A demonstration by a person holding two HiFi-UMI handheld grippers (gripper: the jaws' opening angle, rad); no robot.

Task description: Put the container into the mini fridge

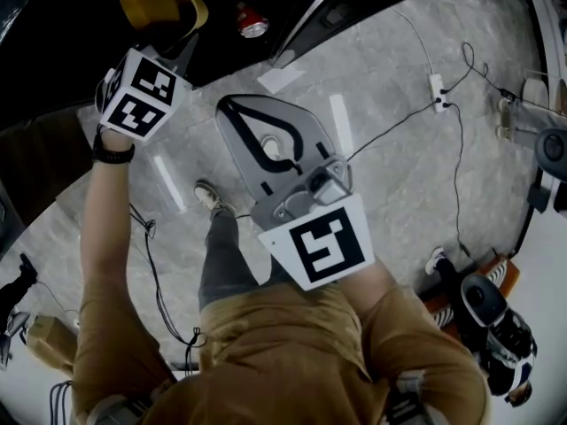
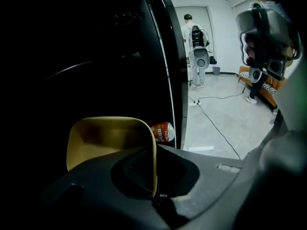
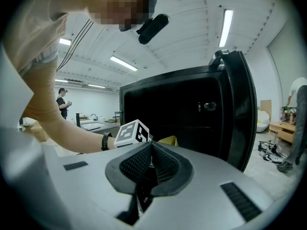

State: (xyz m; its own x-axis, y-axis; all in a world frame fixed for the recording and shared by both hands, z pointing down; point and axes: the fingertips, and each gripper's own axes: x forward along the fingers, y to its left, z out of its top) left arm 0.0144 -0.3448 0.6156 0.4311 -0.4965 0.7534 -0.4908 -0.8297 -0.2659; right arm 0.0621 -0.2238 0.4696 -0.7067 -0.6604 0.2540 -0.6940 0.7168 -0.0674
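left gripper (image 2: pixel 154 188) clenched on yellow container (image 2: pixel 108 138) right rim, inside dark mini fridge (image 3: pixel 182 109), can (image 2: pixel 163 131) at 2 o'clock, door edge (image 2: pixel 168 71) just beyond, open floor (image 2: pixel 223 123) at 3 o'clock, right gripper (image 3: pixel 151 147) clenched empty

I cannot resolve anything inside the dark mini fridge (image 2: pixel 86 56). The container (image 2: pixel 103 138) has its near edge hidden behind the left gripper (image 2: pixel 154 195). Beside it is perhaps a can (image 2: pixel 163 131), print too small.
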